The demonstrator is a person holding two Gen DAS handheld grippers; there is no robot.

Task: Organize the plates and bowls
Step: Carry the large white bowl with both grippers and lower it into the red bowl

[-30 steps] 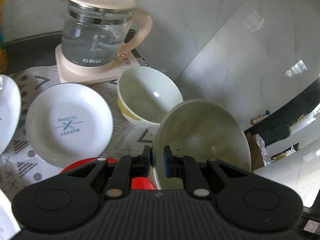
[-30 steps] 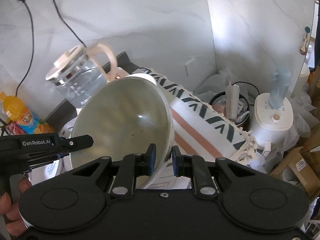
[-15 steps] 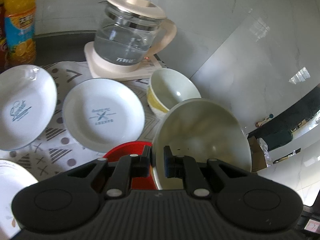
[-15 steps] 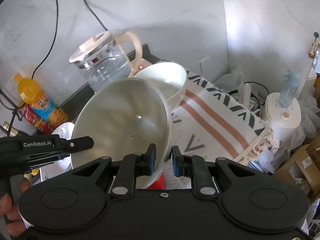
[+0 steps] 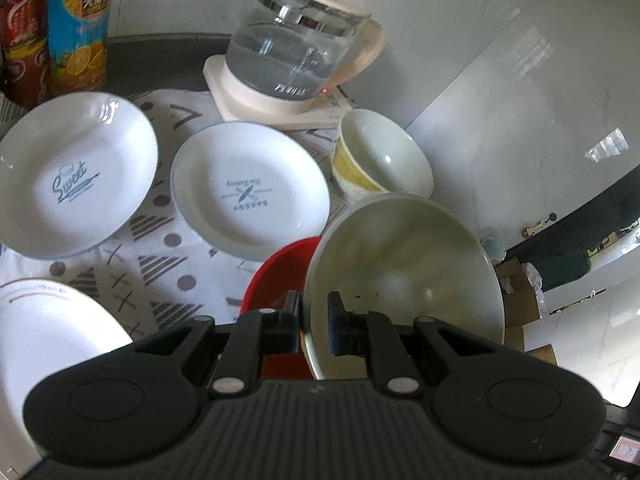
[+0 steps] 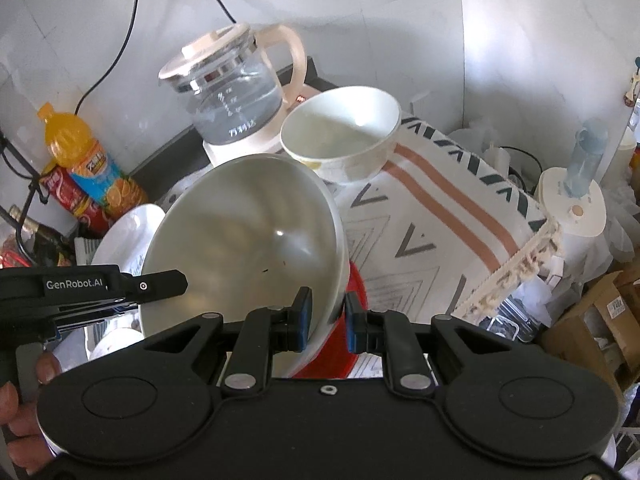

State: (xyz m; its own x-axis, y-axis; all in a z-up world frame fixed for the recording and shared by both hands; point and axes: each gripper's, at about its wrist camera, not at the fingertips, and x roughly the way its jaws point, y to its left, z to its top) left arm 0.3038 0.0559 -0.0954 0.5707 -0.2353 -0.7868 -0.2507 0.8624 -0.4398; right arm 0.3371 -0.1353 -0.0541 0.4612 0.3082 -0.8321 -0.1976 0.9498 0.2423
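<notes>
My left gripper [image 5: 313, 326] and my right gripper [image 6: 327, 320] are both shut on opposite rims of one large pale bowl [image 5: 404, 272], which also shows in the right wrist view [image 6: 244, 236]. The bowl is held tilted above a red bowl [image 5: 280, 276], whose edge shows in the right wrist view [image 6: 356, 300]. A smaller cream bowl with a yellow band [image 5: 380, 160] stands behind, also in the right wrist view [image 6: 340, 136]. Two white plates [image 5: 248, 188] [image 5: 76, 176] lie on the patterned cloth. Another plate [image 5: 44, 340] lies at the near left.
A glass kettle on a cream base [image 5: 296, 48] stands at the back, also in the right wrist view [image 6: 236, 88]. An orange drink bottle [image 5: 78, 24] and a red can [image 5: 20, 32] stand at the back left. A folded striped cloth [image 6: 452, 216] covers the table's right side.
Both grippers have pulled back and up with the large bowl. More of the table shows now: the plates, the red bowl and the bottle have come into view.
</notes>
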